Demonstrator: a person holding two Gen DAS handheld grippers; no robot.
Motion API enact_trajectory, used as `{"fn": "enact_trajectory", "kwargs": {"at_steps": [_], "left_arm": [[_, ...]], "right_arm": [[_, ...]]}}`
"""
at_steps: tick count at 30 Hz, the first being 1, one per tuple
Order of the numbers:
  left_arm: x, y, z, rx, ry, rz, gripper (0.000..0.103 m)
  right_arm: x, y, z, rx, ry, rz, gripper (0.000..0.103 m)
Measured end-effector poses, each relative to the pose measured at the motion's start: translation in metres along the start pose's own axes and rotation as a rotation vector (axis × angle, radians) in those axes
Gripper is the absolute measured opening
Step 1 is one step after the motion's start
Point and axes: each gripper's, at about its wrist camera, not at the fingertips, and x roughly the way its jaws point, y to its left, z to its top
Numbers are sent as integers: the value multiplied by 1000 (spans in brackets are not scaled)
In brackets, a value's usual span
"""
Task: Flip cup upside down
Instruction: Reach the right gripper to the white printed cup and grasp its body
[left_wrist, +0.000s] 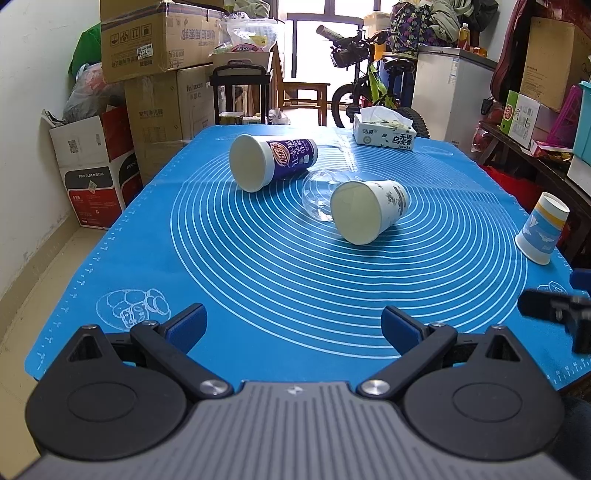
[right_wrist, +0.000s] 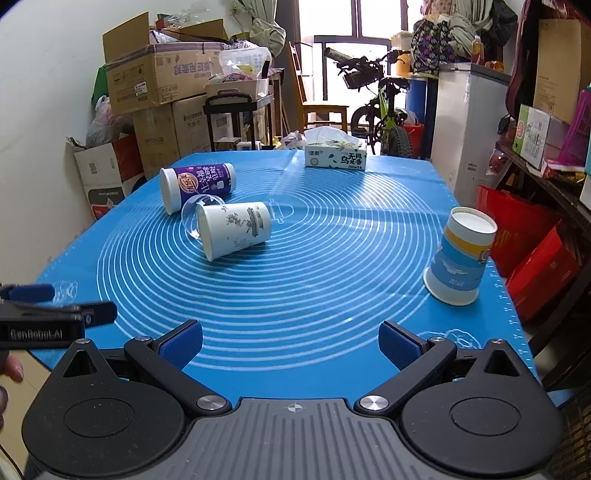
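Hovering at the mat's near edge, left gripper (left_wrist: 293, 326) and right gripper (right_wrist: 290, 343) both spread, holding nothing. Blue-and-yellow paper cup (right_wrist: 460, 256) already stands inverted at right; purple cup (right_wrist: 197, 186), clear cup (right_wrist: 195, 216) and white printed cup (right_wrist: 234, 230) lie sideways mid-mat (right_wrist: 332, 302). Judged stage: approach; next, a grasp across one lying cup's wall.

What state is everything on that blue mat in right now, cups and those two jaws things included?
Purple cup: on its side.
White printed cup: on its side, against the clear cup.
Clear plastic cup: on its side, between those two.
Blue-and-yellow cup: upside down, standing.
Tissue box: open, tissue sticking out.
Left gripper: jaws open, empty.
Right gripper: jaws open, empty.
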Motion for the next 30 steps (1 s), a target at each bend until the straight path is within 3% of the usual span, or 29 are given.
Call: {"fn": "enact_trajectory", "kwargs": {"at_steps": [10, 18, 27, 30], "left_arm": [[19, 17, 18, -9, -5, 33, 99], [39, 33, 29, -30, 6, 52, 99], [56, 47, 33, -58, 27, 62, 99], [57, 49, 33, -63, 29, 60, 99]], "right_arm": [[64, -5, 69, 178, 40, 93, 101], [146, -12, 113, 438, 177, 165, 91], [207, -14, 115, 607, 356, 215, 86], [217, -15, 110, 646, 393, 244, 75]]}}
